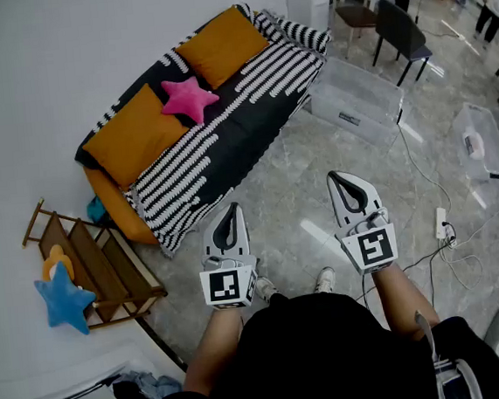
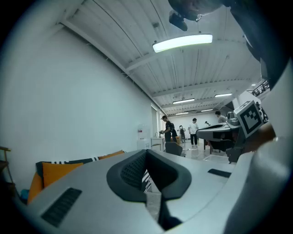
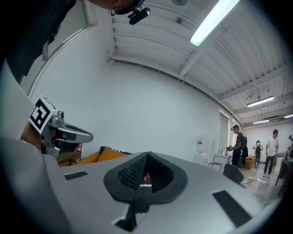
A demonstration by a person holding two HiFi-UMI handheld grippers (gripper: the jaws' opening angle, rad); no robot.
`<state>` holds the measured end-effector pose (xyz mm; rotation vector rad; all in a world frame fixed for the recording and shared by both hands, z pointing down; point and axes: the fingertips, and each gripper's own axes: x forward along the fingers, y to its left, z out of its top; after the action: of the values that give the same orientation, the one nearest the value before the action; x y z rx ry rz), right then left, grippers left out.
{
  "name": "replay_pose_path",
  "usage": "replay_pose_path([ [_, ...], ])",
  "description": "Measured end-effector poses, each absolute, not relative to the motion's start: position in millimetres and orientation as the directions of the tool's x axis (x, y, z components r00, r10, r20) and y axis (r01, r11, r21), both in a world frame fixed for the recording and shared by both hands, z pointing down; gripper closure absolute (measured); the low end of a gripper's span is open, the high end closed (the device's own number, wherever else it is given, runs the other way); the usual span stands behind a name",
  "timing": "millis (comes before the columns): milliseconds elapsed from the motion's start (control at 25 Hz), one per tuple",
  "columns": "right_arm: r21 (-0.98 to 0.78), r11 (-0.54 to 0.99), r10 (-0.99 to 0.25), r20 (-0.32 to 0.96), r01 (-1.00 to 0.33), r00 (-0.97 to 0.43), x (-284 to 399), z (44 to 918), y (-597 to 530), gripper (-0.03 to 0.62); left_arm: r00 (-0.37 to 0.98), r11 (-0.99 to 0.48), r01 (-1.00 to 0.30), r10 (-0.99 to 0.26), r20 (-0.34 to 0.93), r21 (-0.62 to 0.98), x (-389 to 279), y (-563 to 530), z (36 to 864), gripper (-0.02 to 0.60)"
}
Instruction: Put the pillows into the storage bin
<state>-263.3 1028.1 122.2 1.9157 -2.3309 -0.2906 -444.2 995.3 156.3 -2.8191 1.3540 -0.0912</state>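
Orange rectangular fabric pillows [image 1: 133,131] line the back edge of the black-and-white striped sofa [image 1: 234,134], with a pink star-shaped plush pillow [image 1: 189,98] between them. The clear plastic storage bin [image 1: 358,96] stands off the sofa's far end. All look soft and light, so I'd pinch a corner. The left gripper [image 1: 230,214] and right gripper [image 1: 344,183] are closed and empty. The bin's label is too small to read.

**Striped sofa on a grey stone floor**
The sofa [image 1: 226,135] carries a near orange pillow [image 1: 133,131], a far orange pillow [image 1: 221,43] and a pink star pillow [image 1: 189,99] between them. On the floor [image 1: 317,170], a clear storage bin [image 1: 358,100] stands just beside the sofa's far end. A wooden rack [image 1: 98,266] with a blue star pillow [image 1: 63,300] stands by its near end.
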Motion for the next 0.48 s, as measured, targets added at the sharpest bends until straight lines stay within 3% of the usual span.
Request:
replay_pose_path([
  [280,0.216,0.192,-0.981,0.035,-0.957,-0.189,-275,126,1022,0.582,0.620,-0.622,-0.782,-0.783,0.051,-0.031,-454,993,158,0.566],
  [480,0.197,0.213,-0.975,-0.025,-0.957,-0.222,-293,121,1015,0.582,0.604,-0.606,-0.795,-0.795,0.058,-0.011,-469,988,163,0.565],
])
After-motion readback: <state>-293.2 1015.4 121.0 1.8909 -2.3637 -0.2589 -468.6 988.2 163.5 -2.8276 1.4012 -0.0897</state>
